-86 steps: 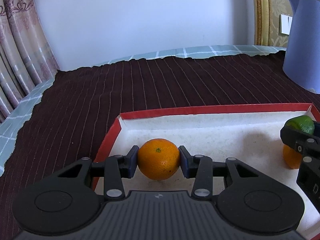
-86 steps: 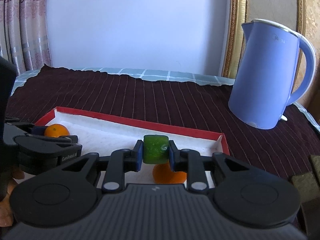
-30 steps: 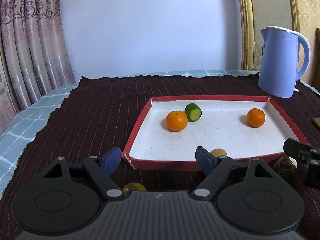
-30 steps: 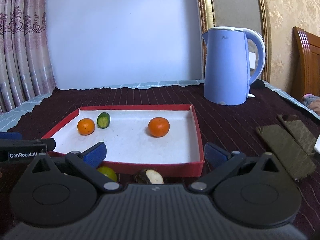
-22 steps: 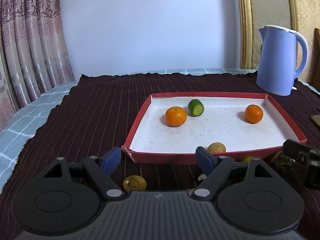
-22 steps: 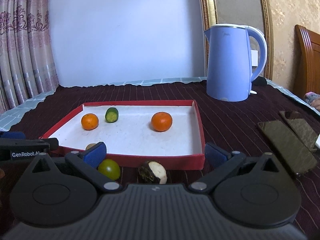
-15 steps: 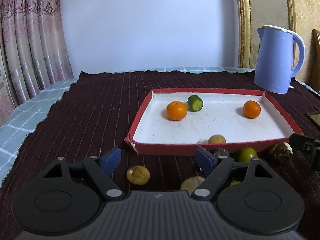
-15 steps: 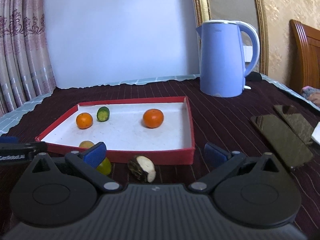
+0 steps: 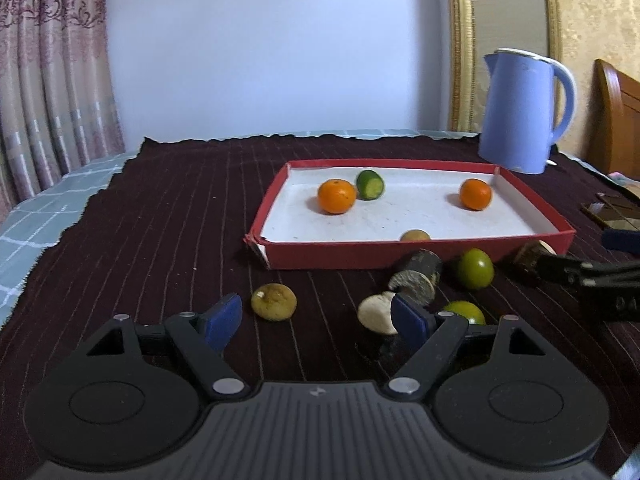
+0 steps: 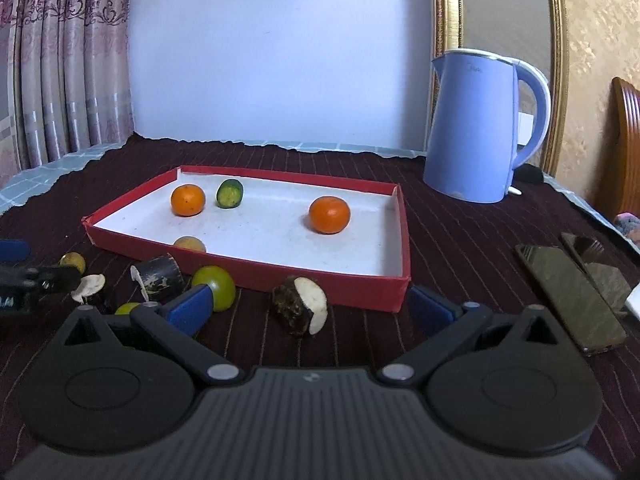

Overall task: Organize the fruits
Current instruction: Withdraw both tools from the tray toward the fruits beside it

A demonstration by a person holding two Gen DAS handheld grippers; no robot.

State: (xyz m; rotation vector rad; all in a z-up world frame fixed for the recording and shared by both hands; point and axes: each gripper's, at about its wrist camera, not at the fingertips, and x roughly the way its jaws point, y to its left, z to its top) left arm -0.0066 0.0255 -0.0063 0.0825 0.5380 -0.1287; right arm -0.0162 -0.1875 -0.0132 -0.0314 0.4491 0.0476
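Kettle (image 10: 476,128) behind tray (image 10: 248,268) | phones (image 10: 568,288) right | both tongs spread, empty

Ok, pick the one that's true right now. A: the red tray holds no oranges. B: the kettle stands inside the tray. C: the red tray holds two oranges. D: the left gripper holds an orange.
C: two oranges lie in the red tray, far apart, with a small green fruit beside one.
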